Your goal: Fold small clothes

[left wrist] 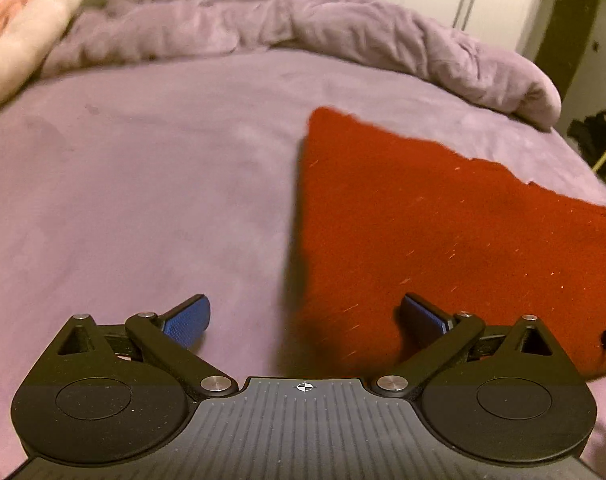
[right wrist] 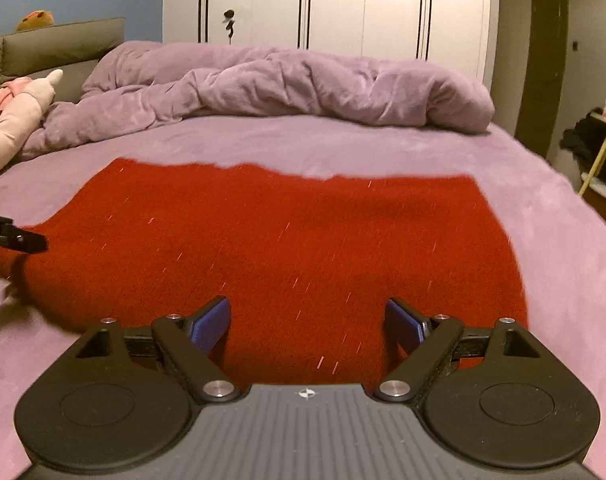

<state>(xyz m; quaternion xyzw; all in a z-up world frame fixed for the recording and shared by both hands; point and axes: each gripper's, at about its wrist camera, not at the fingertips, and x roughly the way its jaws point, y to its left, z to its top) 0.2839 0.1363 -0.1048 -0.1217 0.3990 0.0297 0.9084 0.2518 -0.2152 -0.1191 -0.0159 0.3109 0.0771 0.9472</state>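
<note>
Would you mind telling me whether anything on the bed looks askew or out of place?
Nothing looks damaged or spilled. The red cloth lies flat on the purple sheet, though its far edge is uneven. The duvet behind it is bunched up in a heap.

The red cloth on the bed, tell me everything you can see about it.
The red cloth is a fuzzy, knit-looking piece flecked with pale fibres, lying spread flat on the purple bed sheet. Its far edge is uneven and slightly ragged; the near corners look rounded. Nothing grips it: the right gripper hangs open over its near edge, and the left gripper hangs open at its left edge. Whether it is already folded into layers cannot be told.
</note>
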